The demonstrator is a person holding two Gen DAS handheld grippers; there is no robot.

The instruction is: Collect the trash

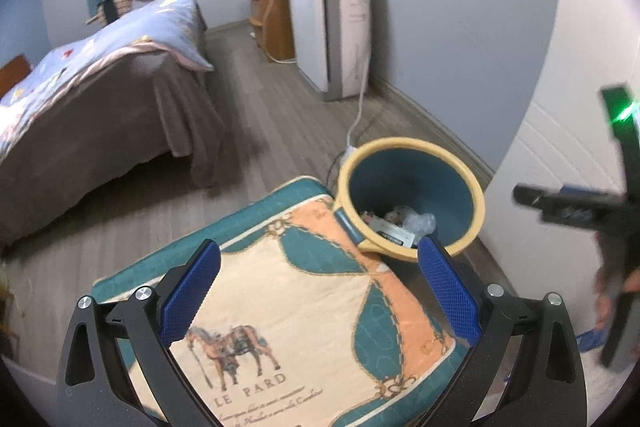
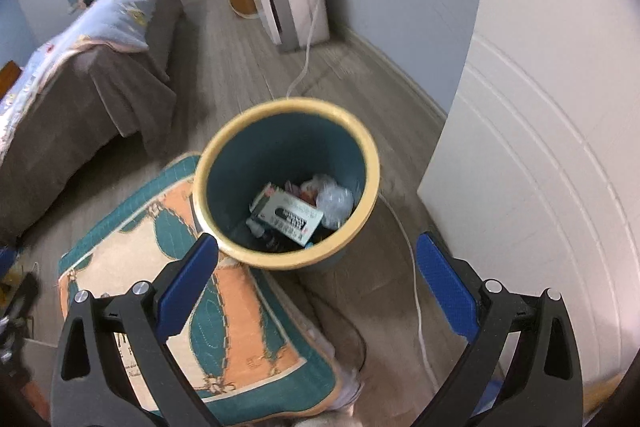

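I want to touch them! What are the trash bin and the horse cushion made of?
The trash bin looks like smooth, hard plastic: even teal walls and a plain yellow rim, though blur leaves it unsure. The horse cushion looks like soft quilted fabric, with stitched lines and a printed pattern.

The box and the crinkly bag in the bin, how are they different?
The box is flat-sided with printed writing; the crinkly bag is see-through and crumpled. The box looks bigger and lies tilted near the middle of the bin's floor; the bag sits bunched to its right. Both are trash lying at the bottom of the bin, beside each other.
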